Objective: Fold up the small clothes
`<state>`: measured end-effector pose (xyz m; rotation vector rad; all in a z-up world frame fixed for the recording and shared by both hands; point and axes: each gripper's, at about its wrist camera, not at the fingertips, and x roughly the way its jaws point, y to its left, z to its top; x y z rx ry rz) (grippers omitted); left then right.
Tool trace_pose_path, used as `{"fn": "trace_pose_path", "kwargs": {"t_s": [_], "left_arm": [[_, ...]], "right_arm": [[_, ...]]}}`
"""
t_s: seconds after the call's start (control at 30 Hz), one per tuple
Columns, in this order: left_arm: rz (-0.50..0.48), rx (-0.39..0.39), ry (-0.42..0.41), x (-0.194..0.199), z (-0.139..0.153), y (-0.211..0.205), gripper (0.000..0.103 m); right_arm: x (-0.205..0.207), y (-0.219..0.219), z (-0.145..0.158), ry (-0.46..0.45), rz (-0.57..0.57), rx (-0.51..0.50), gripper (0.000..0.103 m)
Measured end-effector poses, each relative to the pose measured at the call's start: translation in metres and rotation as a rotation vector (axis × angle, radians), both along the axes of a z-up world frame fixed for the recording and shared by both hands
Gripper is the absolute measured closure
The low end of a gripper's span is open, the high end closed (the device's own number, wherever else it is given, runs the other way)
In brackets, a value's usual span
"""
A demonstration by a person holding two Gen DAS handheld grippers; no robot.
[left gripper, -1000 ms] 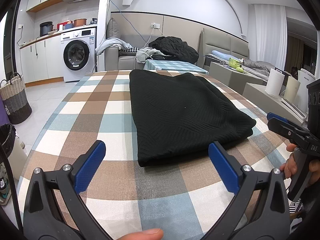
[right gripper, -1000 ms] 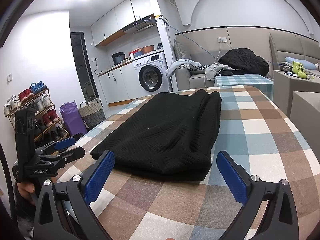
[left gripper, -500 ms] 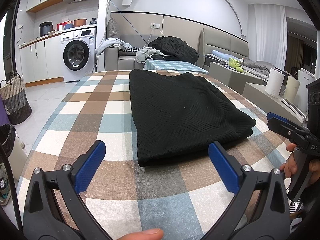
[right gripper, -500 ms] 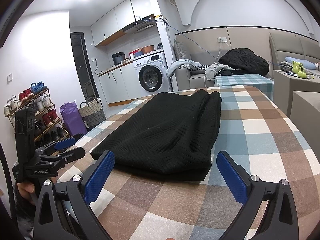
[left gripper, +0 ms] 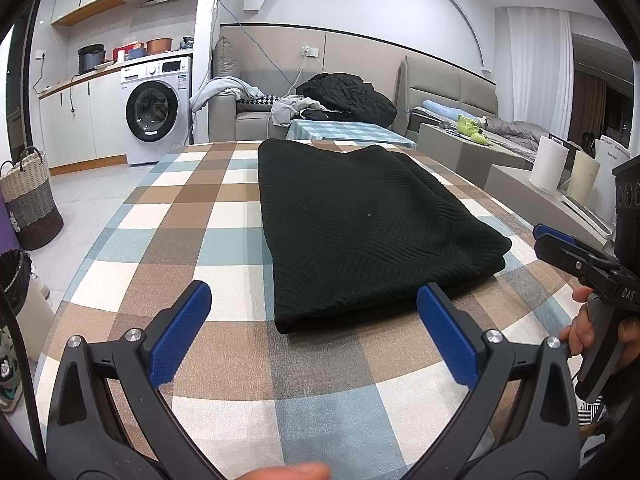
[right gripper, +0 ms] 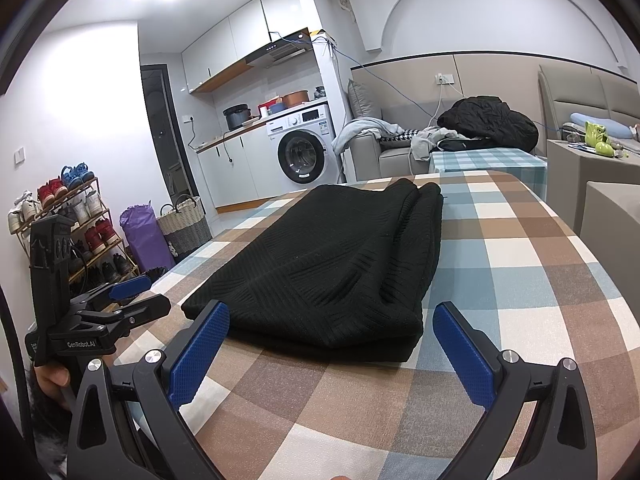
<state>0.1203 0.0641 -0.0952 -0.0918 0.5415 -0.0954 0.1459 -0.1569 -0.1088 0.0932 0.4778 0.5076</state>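
Checked table (left gripper: 224, 216); both the left gripper (left gripper: 314, 328) and right gripper (right gripper: 332, 340) gape empty. Pinching only the black garment's (left gripper: 360, 224) top layer could undo its fold.

garment (left gripper: 360, 224): black knit cloth, ribbed, matt | tablecloth (left gripper: 168, 216): checked woven cloth, fine grain, matt | left gripper (left gripper: 316, 312): black matt plastic, silver metal screws | pads (left gripper: 180, 336): blue, rough-textured | basket (left gripper: 30, 200): woven wicker | washer (left gripper: 158, 110): glossy white, glass door
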Motion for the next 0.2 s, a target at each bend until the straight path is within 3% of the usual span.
{"fn": "trace_pose_path", "kwargs": {"t_s": [0.2], "left_arm": [[-0.003,0.003,-0.001,0.0010,-0.0011,-0.0004,0.001]], "right_arm": [[0.0011,0.0005,-0.0009,0.001,0.005,-0.003,0.000]]}}
